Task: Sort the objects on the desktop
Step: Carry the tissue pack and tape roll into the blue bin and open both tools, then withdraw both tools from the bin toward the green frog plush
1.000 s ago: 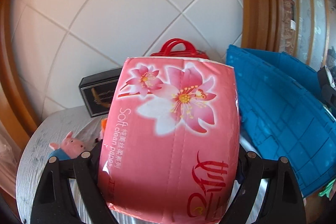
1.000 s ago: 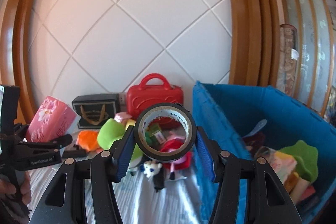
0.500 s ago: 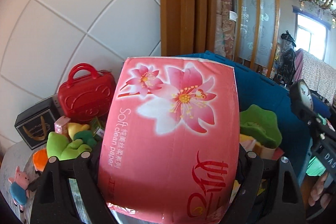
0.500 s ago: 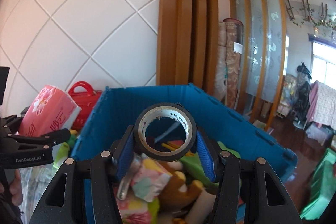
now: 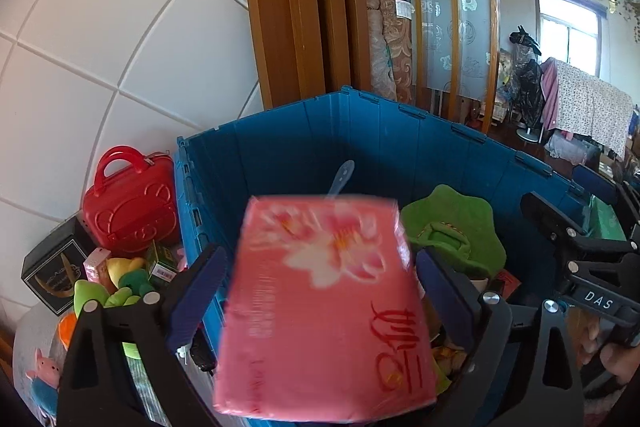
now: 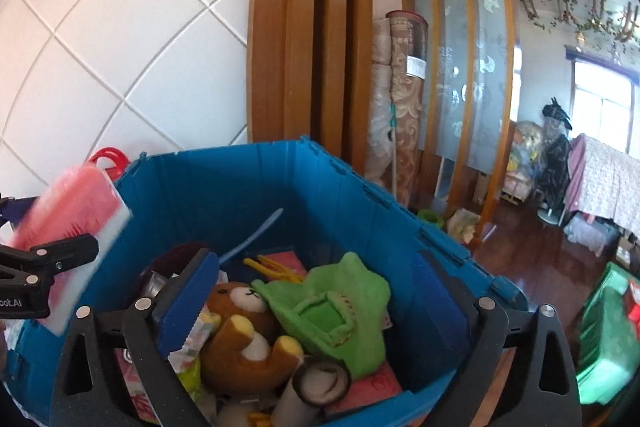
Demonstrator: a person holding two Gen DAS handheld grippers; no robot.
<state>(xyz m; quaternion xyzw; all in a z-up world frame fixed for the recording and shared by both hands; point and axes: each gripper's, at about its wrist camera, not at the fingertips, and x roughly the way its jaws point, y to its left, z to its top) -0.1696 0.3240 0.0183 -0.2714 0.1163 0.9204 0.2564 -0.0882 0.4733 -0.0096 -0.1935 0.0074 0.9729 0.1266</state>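
Note:
A pink tissue pack (image 5: 324, 307) with a flower print, blurred, sits loose between the spread fingers of my left gripper (image 5: 320, 291), over the near left rim of the blue crate (image 5: 360, 143). It also shows at the left of the right wrist view (image 6: 68, 227). My right gripper (image 6: 316, 299) is open and empty above the crate (image 6: 248, 183). A roll of tape (image 6: 320, 381) lies inside the crate among a brown bear plush (image 6: 244, 331) and a green plush (image 6: 340, 311).
Left of the crate on the table stand a red toy suitcase (image 5: 130, 203), a black box (image 5: 56, 271), green and yellow plush toys (image 5: 112, 291) and a small pig figure (image 5: 44, 377). A white tiled wall and wooden posts stand behind.
Both grippers opened over the crate. The tape roll left the right gripper and now lies in the crate. The tissue pack has slipped loose and lower between the left fingers.

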